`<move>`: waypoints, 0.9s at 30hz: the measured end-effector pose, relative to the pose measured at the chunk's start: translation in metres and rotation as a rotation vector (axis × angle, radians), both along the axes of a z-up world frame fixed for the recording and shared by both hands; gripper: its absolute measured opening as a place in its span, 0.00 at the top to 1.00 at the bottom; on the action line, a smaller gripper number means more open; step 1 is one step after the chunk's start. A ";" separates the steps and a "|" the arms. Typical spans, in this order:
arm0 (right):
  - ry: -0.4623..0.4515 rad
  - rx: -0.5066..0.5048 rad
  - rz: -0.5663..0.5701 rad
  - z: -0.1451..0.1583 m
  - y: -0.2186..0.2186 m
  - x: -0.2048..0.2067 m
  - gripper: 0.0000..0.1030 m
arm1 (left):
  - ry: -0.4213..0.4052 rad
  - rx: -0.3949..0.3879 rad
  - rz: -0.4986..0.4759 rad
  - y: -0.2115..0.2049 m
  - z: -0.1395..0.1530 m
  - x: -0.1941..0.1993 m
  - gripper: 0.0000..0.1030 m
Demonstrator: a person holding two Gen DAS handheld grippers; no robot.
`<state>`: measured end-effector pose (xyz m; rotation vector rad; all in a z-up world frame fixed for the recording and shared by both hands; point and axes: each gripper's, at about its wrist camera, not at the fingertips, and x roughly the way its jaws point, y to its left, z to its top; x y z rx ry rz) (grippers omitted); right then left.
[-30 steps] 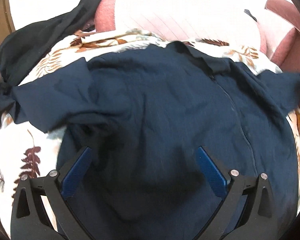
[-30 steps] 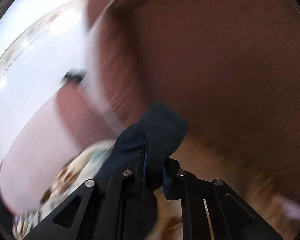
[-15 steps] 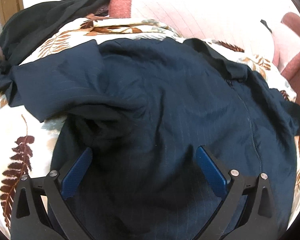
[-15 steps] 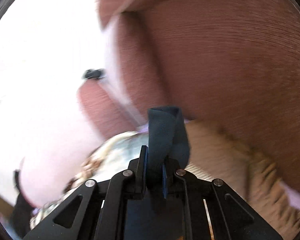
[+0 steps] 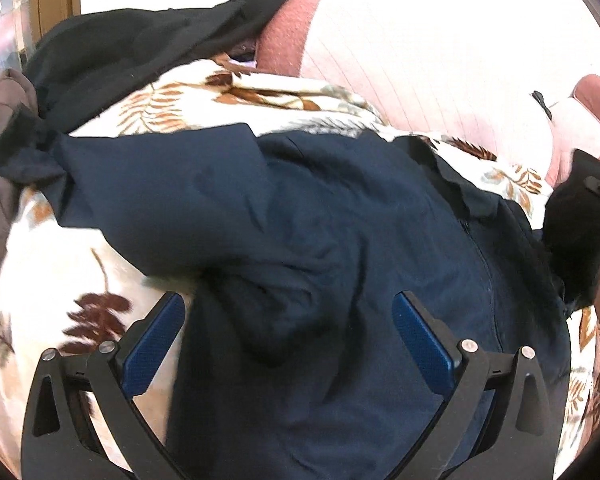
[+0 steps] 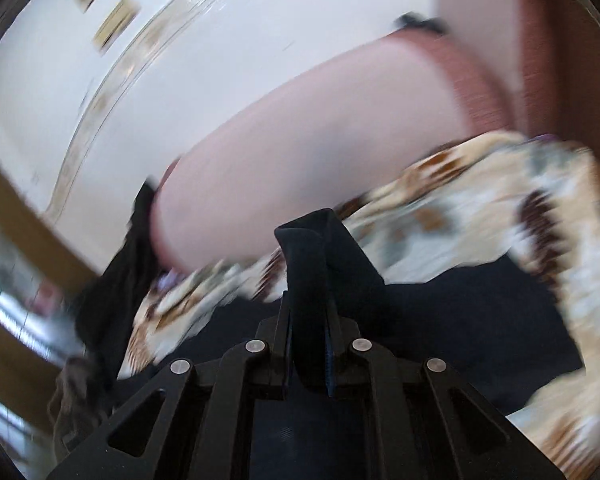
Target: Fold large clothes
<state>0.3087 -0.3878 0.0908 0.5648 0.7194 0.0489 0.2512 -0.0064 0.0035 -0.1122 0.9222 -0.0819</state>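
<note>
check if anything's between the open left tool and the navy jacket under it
Nothing visible does: the left tool hangs open right over the navy jacket on the leaf-print blanket, with only bare cloth between its pads.

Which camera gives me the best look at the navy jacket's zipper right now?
The left wrist view: the navy jacket lies spread on the leaf-print blanket, its zipper sharp. The right wrist view is blurred and shows only a fold of jacket pinched in the right gripper, no zipper.

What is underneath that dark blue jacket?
The dark blue jacket lies on a cream blanket with brown leaves, which shows around its edges. Whatever is beneath its middle is covered.
</note>
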 end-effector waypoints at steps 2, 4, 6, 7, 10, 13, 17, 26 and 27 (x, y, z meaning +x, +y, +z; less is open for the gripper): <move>0.010 -0.003 0.065 -0.006 0.031 0.005 0.90 | -0.013 0.008 0.013 0.006 0.005 0.001 0.00; 0.019 -0.018 0.131 -0.008 0.072 0.007 0.89 | -0.029 0.012 0.025 0.014 0.011 0.003 0.00; 0.027 -0.022 0.206 -0.016 0.109 0.008 0.89 | -0.045 0.001 0.039 0.022 0.017 0.003 0.00; 0.031 -0.027 0.240 -0.022 0.129 0.006 0.89 | -0.052 -0.005 0.047 0.028 0.019 0.004 0.00; 0.051 -0.031 0.344 -0.041 0.184 0.009 0.88 | -0.066 -0.029 0.069 0.041 0.025 0.005 0.00; 0.166 -0.014 0.409 -0.087 0.232 0.007 0.78 | -0.068 -0.058 0.088 0.054 0.026 0.005 0.00; 0.291 -0.017 0.433 -0.121 0.242 0.001 0.71 | -0.038 -0.078 0.066 0.054 0.019 0.009 0.00; 0.173 0.022 0.313 -0.091 0.144 -0.080 0.37 | 0.125 -0.140 -0.065 0.006 -0.019 0.018 0.00; 0.183 0.033 0.272 -0.092 0.121 -0.090 0.36 | 0.149 -0.145 -0.072 0.000 -0.024 0.021 0.00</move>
